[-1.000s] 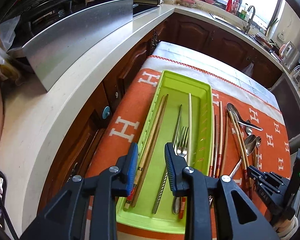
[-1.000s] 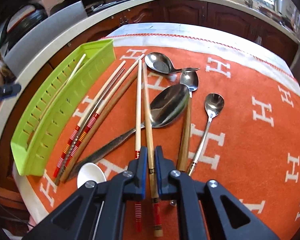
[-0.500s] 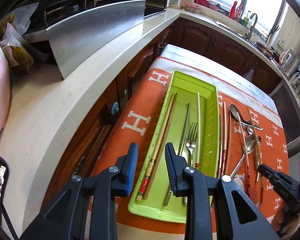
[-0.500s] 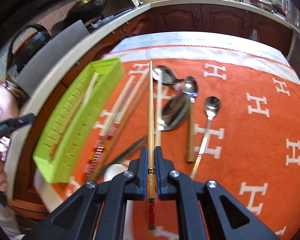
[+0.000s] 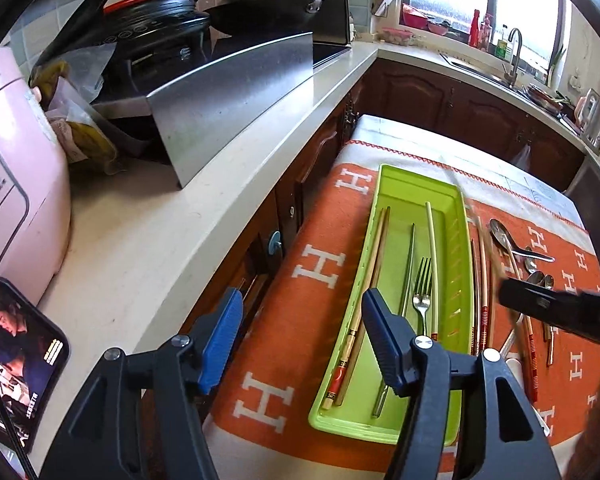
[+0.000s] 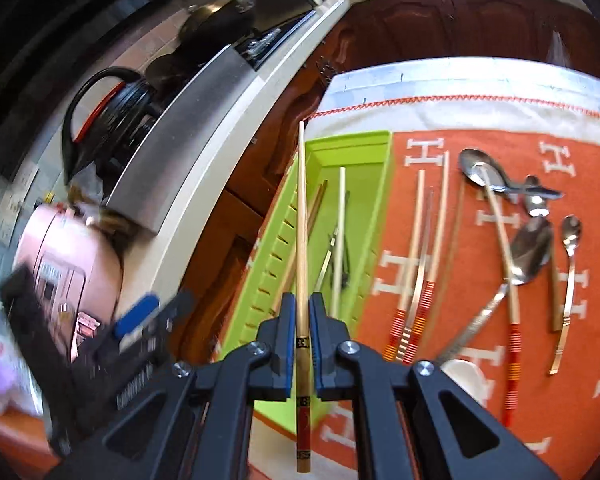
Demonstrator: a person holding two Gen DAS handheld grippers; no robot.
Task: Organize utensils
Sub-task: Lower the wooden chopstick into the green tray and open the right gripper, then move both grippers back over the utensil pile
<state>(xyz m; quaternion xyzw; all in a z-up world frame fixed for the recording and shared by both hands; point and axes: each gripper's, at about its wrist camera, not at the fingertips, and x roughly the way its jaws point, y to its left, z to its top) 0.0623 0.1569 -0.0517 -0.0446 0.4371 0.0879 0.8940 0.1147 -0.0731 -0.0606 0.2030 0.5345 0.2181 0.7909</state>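
One small table under an orange cloth w/ white H marks and a white border, jammed against dark wood cabinets. Pale L-shaped counter alongside, carrying steel splash panel, black wok, pink appliance, phone w/ lit screen. Sink tap under a bright window at far end.

Right gripper clamped on one wooden chopstick, held off the cloth above the near wall of green tray; long axis straight along the fingers, narrow tip pointing away toward cabinets, red-decorated butt sticking out behind the pads.

Left gripper spread wide, nothing in it, hovering above the table's counter-side edge, near the tray's end.

In tray, left view: 2 brown chopsticks side by side, 1 metal rod-like utensil, 1 fork, 1 pale chopstick, all lengthwise.

On cloth, right view: 3 striped-end chopsticks just beside tray, 1 more w/ red end across the big spoon, approx. 4 spoons total; some overlap, exact count unclear.
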